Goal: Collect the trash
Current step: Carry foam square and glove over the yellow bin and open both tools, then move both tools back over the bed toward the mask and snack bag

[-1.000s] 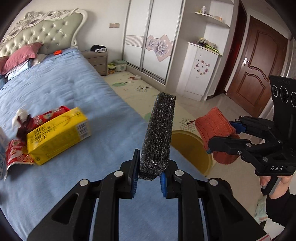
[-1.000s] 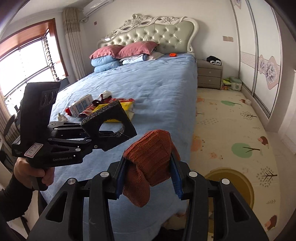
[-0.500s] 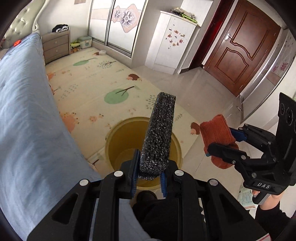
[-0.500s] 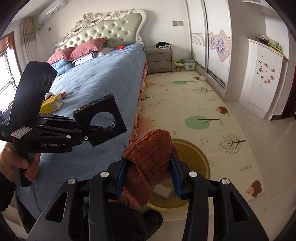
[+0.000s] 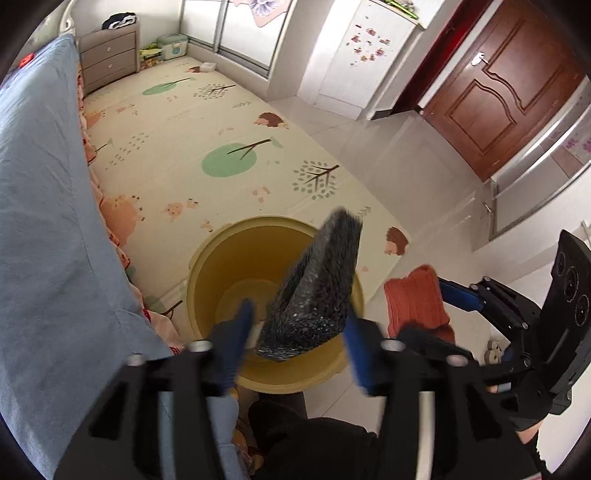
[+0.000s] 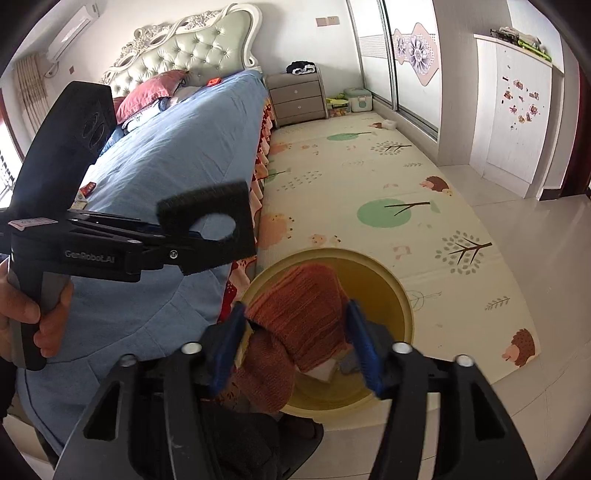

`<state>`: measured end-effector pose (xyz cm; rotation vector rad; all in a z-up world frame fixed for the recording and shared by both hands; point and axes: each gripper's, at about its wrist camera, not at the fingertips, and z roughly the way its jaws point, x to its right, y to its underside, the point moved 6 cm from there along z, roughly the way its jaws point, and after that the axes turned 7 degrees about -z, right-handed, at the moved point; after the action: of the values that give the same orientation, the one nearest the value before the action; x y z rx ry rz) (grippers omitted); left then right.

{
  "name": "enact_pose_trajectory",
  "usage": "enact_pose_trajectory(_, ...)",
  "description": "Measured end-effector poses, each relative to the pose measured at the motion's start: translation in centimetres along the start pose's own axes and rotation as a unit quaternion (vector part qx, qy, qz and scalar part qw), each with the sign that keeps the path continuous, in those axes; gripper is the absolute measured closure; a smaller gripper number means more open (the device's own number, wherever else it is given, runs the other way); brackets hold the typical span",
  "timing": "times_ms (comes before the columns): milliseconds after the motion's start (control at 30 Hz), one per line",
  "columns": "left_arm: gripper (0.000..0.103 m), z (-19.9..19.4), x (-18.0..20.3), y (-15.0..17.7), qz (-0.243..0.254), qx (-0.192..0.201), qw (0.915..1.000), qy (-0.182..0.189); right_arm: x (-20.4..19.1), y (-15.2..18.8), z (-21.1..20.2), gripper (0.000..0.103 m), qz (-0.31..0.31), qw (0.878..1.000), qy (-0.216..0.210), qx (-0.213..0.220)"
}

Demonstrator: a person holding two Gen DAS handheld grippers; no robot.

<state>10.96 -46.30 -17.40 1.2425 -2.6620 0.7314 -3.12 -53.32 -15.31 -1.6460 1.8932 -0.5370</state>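
Below, yellow bin [image 6: 404, 295] (scraps inside), left tongs [image 5: 297, 334] spread, foam [image 5: 317, 288] loose, right tongs [image 6: 301, 345] parted around cloth [image 6: 299, 314].

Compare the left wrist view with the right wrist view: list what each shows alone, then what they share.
Only the left wrist view shows the brown door.

Only the right wrist view shows the tufted headboard, the pillows, the air conditioner and the round hole through the black foam block.

Both show the yellow bin, the black foam block, the orange cloth, the blue bed, the patterned play mat and the nightstand.
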Motion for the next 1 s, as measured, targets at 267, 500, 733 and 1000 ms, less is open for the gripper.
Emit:
enact_pose_trajectory(267,0.018,1.0,0.0,-0.1,0.008,0.000,0.9999,-0.011,3.1,1.6,0.7,0.030,0.068,0.998,-0.017,0.003)
enact_pose_trajectory(500,0.015,-1.4,0.6,0.5,0.012,0.056,0.9984,-0.001,1.8,1.6,-1.1,0.030,0.068,0.997,-0.031,0.023)
enact_pose_trajectory(733,0.015,-6.0,1.0,1.5,0.020,0.100,0.9945,-0.027,-0.9,0.3,-2.2,0.030,0.035,0.998,-0.037,0.041)
enact_pose_trajectory(1000,0.013,-13.2,-3.1,3.9,0.009,0.163,0.9835,-0.077,-7.0,-2.8,-4.3,0.019,-0.039,0.993,-0.051,0.094)
